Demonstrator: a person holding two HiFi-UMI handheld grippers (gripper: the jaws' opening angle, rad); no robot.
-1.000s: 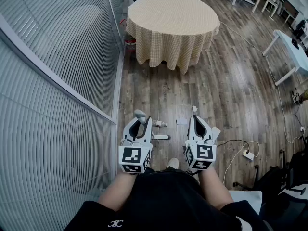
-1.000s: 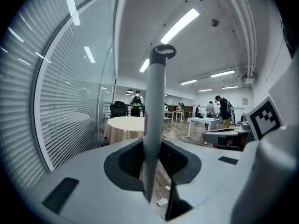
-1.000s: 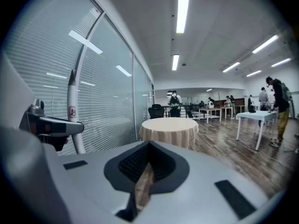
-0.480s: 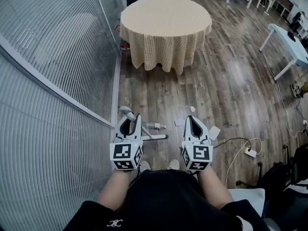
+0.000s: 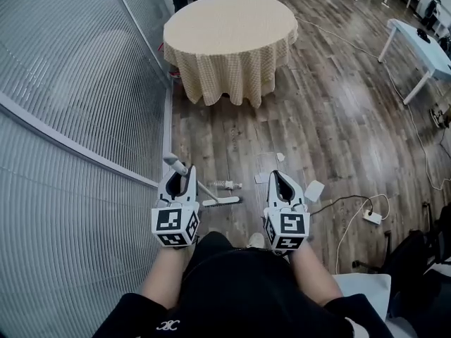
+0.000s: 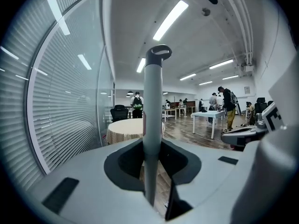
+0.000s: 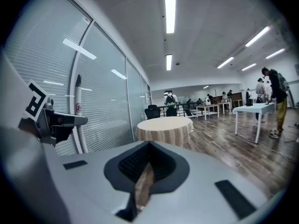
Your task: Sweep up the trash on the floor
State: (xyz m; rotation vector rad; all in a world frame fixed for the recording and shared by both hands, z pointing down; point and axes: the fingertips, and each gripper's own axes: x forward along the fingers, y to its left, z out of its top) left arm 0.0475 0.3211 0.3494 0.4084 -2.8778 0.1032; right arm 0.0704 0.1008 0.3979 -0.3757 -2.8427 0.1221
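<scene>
My left gripper (image 5: pixel 180 175) is shut on the grey handle of a broom (image 5: pixel 172 161). The handle slants down to a pale broom head (image 5: pixel 225 201) on the wooden floor. In the left gripper view the handle (image 6: pixel 152 106) stands upright between the jaws of the left gripper (image 6: pixel 152 174). Trash lies just ahead: a small bottle-like piece (image 5: pixel 227 184) and white scraps (image 5: pixel 261 178), (image 5: pixel 280 157). My right gripper (image 5: pixel 280 176) hovers beside them, jaws together with nothing seen in them. A white sheet (image 5: pixel 313 190) lies by its right side. In the right gripper view only a slit of floor shows between the jaws of the right gripper (image 7: pixel 144 174).
A ribbed glass partition (image 5: pixel 70 83) runs along the left. A round table with a checked cloth (image 5: pixel 229 27) stands ahead. A white table (image 5: pixel 421 48) is at the far right. A power strip (image 5: pixel 372 217) and its cable lie on the floor to the right. People stand far off (image 7: pixel 275 97).
The whole view has slid left and the round table looks a little farther away. My left gripper has drifted left, away from the right one, and the broom handle went with it.
</scene>
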